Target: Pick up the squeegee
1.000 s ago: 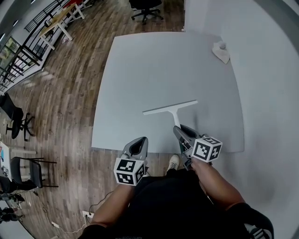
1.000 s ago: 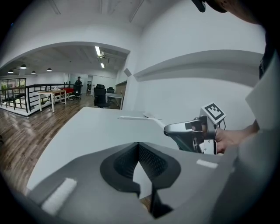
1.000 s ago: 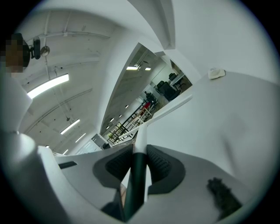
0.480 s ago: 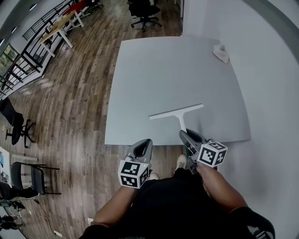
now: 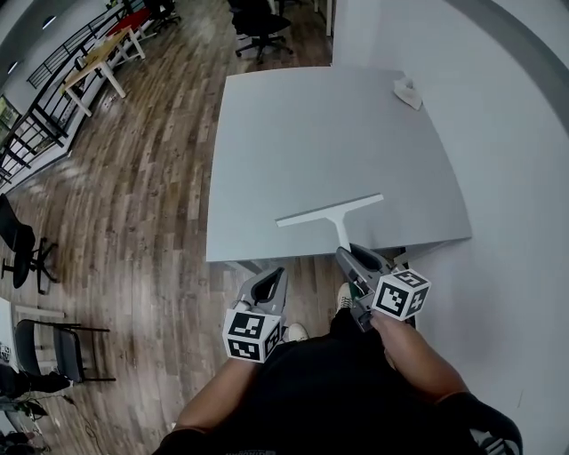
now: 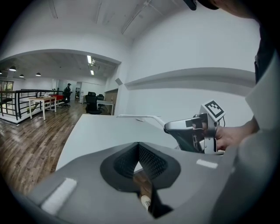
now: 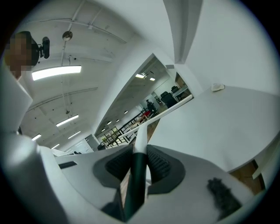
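Note:
The squeegee [image 5: 329, 210] has a long white blade and a dark green handle. Its blade hangs over the grey table [image 5: 311, 133] near the front edge. My right gripper [image 5: 347, 256] is shut on the handle, just off the table's edge. In the right gripper view the handle [image 7: 138, 175] runs up between the pads of the right gripper [image 7: 139, 151] to the white neck. My left gripper [image 5: 271, 277] is beside it over the wooden floor, holding nothing. In the left gripper view the left gripper [image 6: 138, 146] has its tips together, and the right gripper [image 6: 188, 131] and blade [image 6: 135, 116] show ahead.
A crumpled white cloth [image 5: 407, 91] lies at the table's far right corner. A white wall [image 5: 516, 160] runs along the right side. An office chair [image 5: 258, 22] stands beyond the table, desks [image 5: 98, 53] at far left, dark chairs [image 5: 22, 244] on the left floor.
Both grippers have drawn back from the table, the right one carrying the squeegee with it. The blade now sits closer to the table's near edge, and the handle is off the table.

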